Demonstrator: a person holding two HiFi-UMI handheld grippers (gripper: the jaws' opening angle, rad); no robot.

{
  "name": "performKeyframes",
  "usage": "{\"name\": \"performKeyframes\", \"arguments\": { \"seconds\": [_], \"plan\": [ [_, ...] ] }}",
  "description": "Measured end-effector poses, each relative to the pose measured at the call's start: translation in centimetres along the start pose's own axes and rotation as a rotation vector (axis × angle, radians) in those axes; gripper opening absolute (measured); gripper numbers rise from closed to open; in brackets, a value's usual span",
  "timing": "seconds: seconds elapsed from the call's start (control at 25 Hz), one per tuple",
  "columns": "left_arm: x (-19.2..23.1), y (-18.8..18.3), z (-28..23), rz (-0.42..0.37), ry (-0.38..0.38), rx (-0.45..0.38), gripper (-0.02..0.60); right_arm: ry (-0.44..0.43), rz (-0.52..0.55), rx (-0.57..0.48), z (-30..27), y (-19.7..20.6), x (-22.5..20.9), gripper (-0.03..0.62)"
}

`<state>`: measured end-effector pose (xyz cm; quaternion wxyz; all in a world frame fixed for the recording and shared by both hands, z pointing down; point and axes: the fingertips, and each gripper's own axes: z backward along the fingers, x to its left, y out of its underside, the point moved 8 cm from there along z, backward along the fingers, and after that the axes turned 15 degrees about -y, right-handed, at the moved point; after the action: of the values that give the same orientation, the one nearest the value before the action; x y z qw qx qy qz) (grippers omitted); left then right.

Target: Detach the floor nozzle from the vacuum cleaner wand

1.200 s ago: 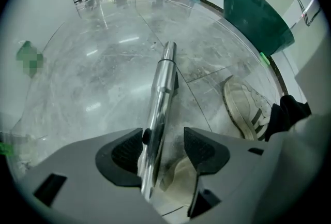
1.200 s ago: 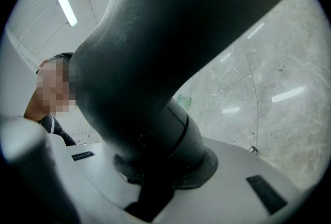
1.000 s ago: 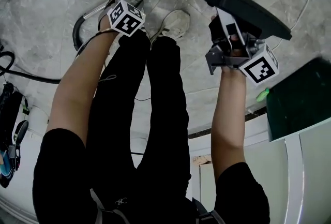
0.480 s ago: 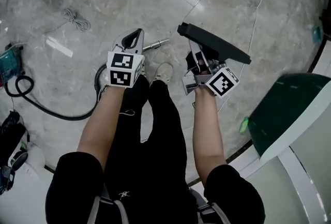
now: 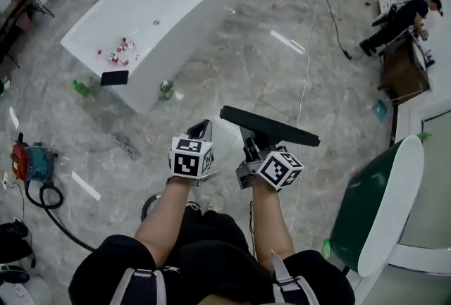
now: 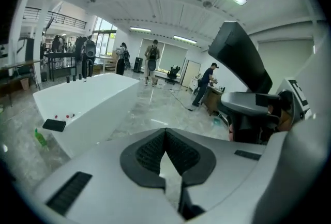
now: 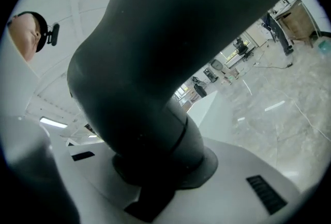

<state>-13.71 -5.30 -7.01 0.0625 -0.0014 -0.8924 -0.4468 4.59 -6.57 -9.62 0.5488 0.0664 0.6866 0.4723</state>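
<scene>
My right gripper (image 5: 251,144) is shut on the neck of the black floor nozzle (image 5: 268,127), which it holds up in the air, wide and flat. No wand is attached to the nozzle. In the right gripper view the nozzle's neck (image 7: 134,88) fills the frame, clamped in my right gripper (image 7: 155,171). My left gripper (image 5: 202,129) is raised just left of the nozzle, shut and empty. In the left gripper view the pads of my left gripper (image 6: 166,137) meet, with the nozzle (image 6: 240,57) at the right. I see no wand; a dark hose loop (image 5: 146,206) shows by my left arm.
A long white table (image 5: 162,8) with small items stands ahead on the marble floor. At the left sits the vacuum canister (image 5: 32,161) with its hose (image 5: 49,199). A green and white seat (image 5: 380,205) is close on the right. A person (image 5: 398,18) bends at a desk far right. Cables cross the floor.
Both grippers have come up from the floor. The left one has left the metal wand, which is out of view, and has shut. The right one has lifted the nozzle along.
</scene>
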Motion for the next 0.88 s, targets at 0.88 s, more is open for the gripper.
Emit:
{"name": "performKeyframes", "arguments": {
  "seconds": [0.88],
  "plan": [
    [-4.7, -20.2, 13.0, -0.141, -0.017, -0.420, 0.011, -0.129, 0.211, -0.194, 0.3, -17.7, 11.3, 0.081]
  ]
}}
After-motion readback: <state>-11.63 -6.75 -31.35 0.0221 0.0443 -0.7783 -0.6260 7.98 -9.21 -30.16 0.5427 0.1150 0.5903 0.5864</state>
